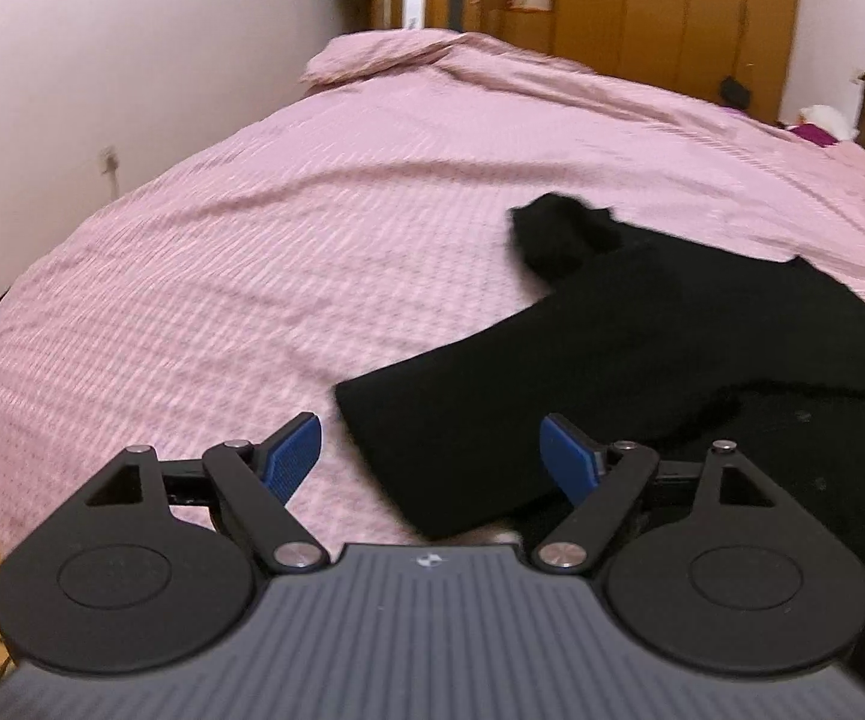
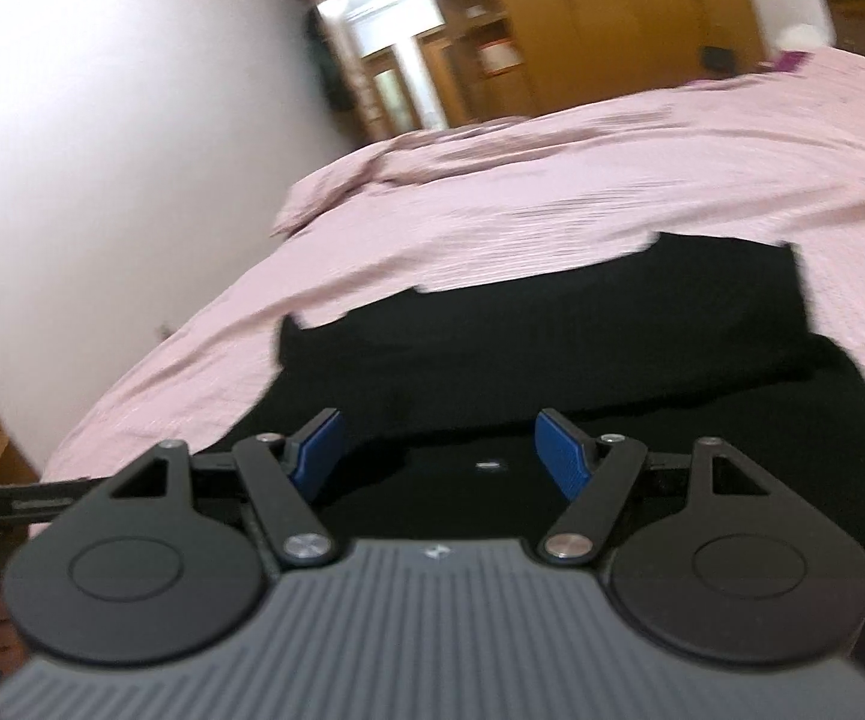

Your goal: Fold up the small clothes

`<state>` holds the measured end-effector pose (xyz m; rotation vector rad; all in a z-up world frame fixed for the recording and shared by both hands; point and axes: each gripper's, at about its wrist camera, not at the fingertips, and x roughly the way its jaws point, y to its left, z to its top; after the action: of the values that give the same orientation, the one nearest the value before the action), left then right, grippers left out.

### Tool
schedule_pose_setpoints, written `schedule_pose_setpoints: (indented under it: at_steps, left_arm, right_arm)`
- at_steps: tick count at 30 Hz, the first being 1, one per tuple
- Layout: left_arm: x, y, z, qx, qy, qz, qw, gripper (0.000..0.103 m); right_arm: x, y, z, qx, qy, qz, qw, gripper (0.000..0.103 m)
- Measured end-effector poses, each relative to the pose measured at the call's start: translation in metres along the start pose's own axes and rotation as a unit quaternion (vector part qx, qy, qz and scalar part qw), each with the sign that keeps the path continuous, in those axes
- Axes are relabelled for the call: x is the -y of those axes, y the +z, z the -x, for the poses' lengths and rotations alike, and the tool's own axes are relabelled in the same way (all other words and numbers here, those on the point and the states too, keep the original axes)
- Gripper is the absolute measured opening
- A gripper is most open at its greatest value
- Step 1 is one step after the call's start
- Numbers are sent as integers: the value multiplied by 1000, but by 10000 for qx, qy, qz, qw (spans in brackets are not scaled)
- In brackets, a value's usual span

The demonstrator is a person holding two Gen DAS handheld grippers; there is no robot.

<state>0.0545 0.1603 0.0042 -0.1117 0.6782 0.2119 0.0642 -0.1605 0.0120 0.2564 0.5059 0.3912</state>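
A black garment (image 1: 642, 360) is lying on the pink bedspread (image 1: 252, 276), and the folding is looking partly done at most: in the right wrist view a band of the cloth is sitting doubled over along the far side, with a ridge running across ahead of the right claw (image 2: 438, 450), while in the left wrist view a sleeve-like flap is spreading flat towards the left claw (image 1: 432, 456) and a rumpled end is bunching up farther ahead. Judging from that, at least one fold is in place and the loose flap and the rumpled end are waiting to be brought in and squared up

The left claw is hanging released, its blue pads (image 1: 291, 456) spread wide and gripping nothing; the flap's near corner is lying between and just beyond them, and contact with the cloth is not showing. The right claw is also standing wide apart and empty, hovering over the middle of the garment, the black cloth filling the space under and ahead of it; whether the tips are brushing the fabric I cannot tell, since the view is blurring
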Motion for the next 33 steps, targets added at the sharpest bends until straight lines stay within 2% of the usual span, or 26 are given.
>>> schedule_pose_setpoints:
  at_steps: [3,8,18,23,27,33]
  left_arm:
    - [-20,-4,-3,-124,44,210,9997,84]
    - [-52,-7,0,-119,157,521,9984,84]
    - [-100,-28,0,-261,554,828,9947,84]
    - [-112,-36,-2,-300,594,923,9935,84]
    - [-115,-38,-3,-293,620,953,9931,84]
    - [-115,-38,-4,-295,625,967,9929,84]
  right_arm:
    - [-29,2,-15,-172,285,244,9991,73]
    - [-74,1,-37,-437,719,594,9947,73]
    - [-151,-26,-83,-1178,1406,1186,9759,73]
    - [-171,-40,-103,-1451,1522,1375,9679,73]
    - [-181,-50,-121,-1595,1430,1548,9645,73]
    - [-193,-62,-136,-1442,1215,1968,9621,73]
